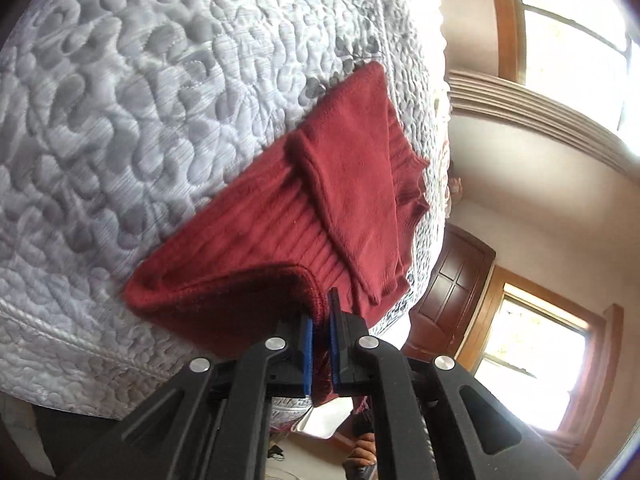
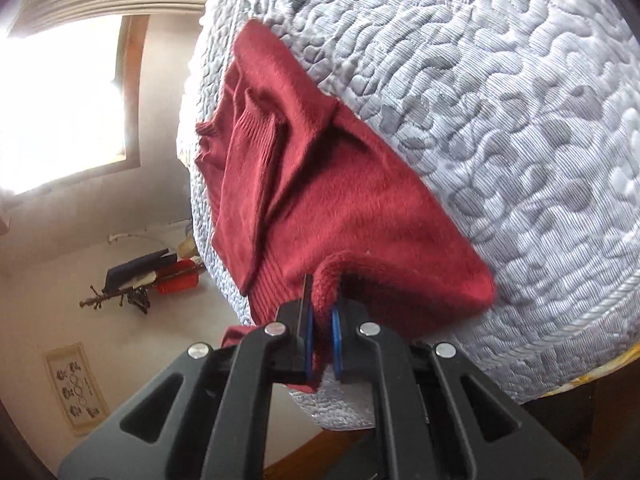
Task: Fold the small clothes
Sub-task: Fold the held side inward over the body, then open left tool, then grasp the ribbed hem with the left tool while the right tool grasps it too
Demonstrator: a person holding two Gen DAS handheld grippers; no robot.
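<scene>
Sweater (image 1: 340,184), red, on mattress (image 1: 120,120): hem clamped in jaws of left gripper (image 1: 320,344) and right gripper (image 2: 320,344).

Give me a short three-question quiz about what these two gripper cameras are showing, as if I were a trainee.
1. True or false: the left hand-held gripper is open and clear of the red sweater.
2. What does the sweater lie on?
A. a wooden floor
B. a quilted mattress
C. a glass table
3. Fill in: the right hand-held gripper is shut on the sweater's ____.

Key
1. False. Its blue pads are closed on the sweater's ribbed hem.
2. B. The sweater lies near the mattress edge, with a sleeve folded across its body.
3. Hem. Both hand-held grippers pinch the near edge, lifted slightly off the mattress.
</scene>
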